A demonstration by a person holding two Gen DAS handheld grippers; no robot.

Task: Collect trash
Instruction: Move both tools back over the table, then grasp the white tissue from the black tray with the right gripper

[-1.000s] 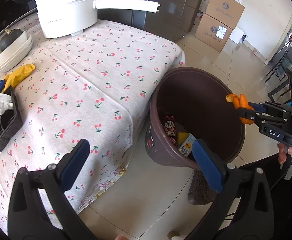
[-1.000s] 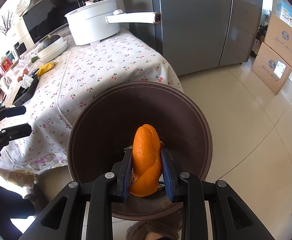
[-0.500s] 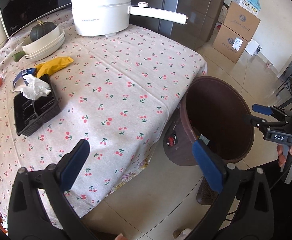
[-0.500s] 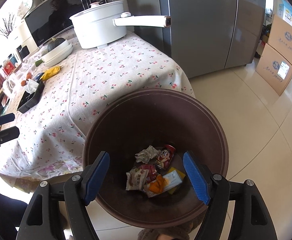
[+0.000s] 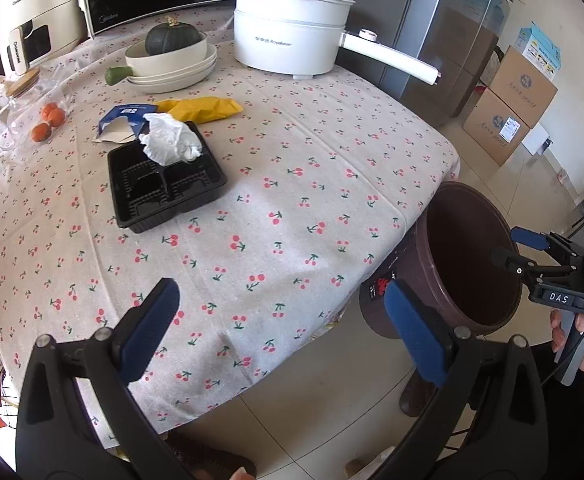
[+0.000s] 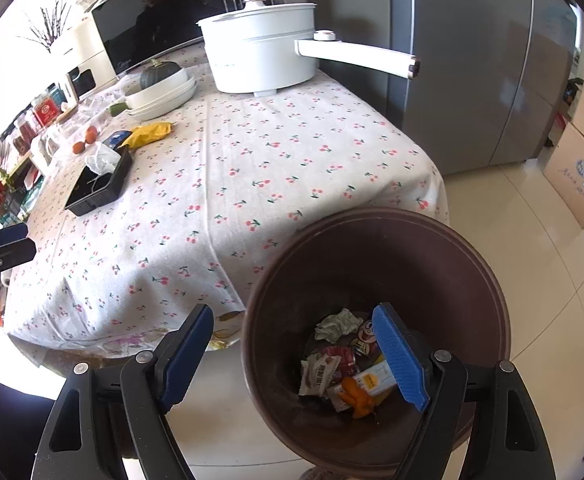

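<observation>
A brown trash bin (image 6: 376, 240) stands on the floor by the table corner; it also shows in the left wrist view (image 5: 468, 252). Inside lie an orange peel (image 6: 356, 396), wrappers and a can. My right gripper (image 6: 296, 352) is open and empty above the bin's near rim; it also shows in the left wrist view (image 5: 516, 248). My left gripper (image 5: 280, 328) is open and empty over the table's near edge. On the table lie a black plastic tray (image 5: 164, 184) with a crumpled white tissue (image 5: 170, 144), a yellow wrapper (image 5: 204, 108) and a blue-white carton piece (image 5: 120, 118).
A white electric pot (image 5: 292, 44) with a long handle, stacked bowls holding a dark squash (image 5: 172, 38), and small oranges (image 5: 48, 120) sit at the table's far side. A fridge (image 6: 472, 60) and cardboard boxes (image 5: 512, 108) stand beyond.
My right gripper opened and dropped the orange peel into the bin, then drew back left. My left gripper swung from the bin toward the table.
</observation>
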